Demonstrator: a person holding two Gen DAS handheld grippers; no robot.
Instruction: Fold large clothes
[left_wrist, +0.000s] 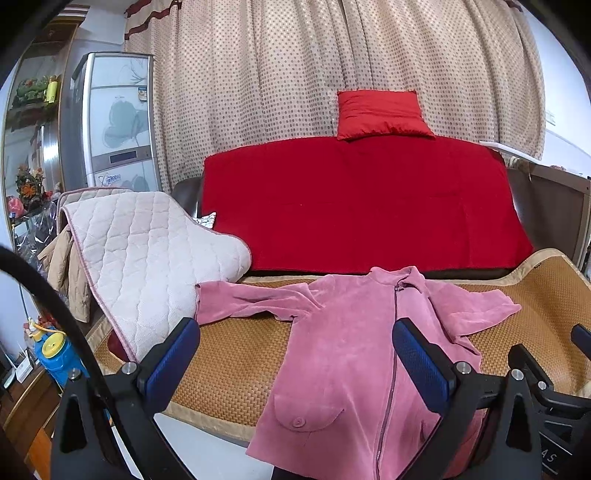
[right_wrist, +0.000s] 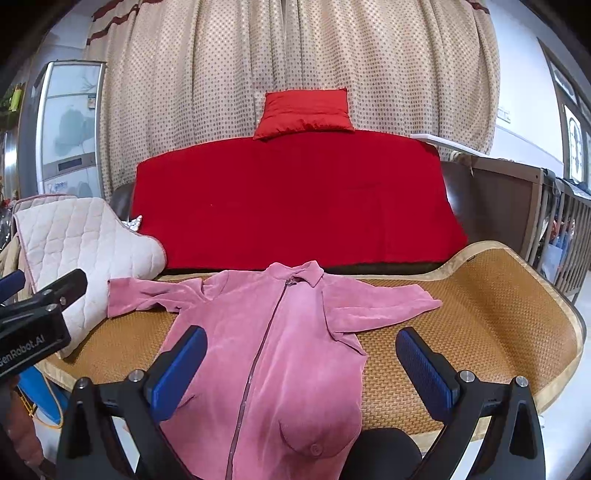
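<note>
A pink velvet zip-up jacket (left_wrist: 347, 350) lies front up on a woven straw mat (left_wrist: 236, 362), sleeves spread to both sides, its hem hanging over the mat's near edge. It also shows in the right wrist view (right_wrist: 280, 343) on the mat (right_wrist: 480, 332). My left gripper (left_wrist: 295, 354) is open and empty, hovering above the jacket's lower left part. My right gripper (right_wrist: 301, 363) is open and empty, above the jacket's lower right part. The left gripper's body shows at the left edge of the right wrist view (right_wrist: 37, 317).
A quilted beige pad (left_wrist: 147, 258) lies over the mat's left end. A red blanket (left_wrist: 362, 206) covers the sofa back, with a red cushion (left_wrist: 380, 114) on top. A dotted curtain (left_wrist: 332, 66) hangs behind. A wooden crib (right_wrist: 535, 221) stands at the right.
</note>
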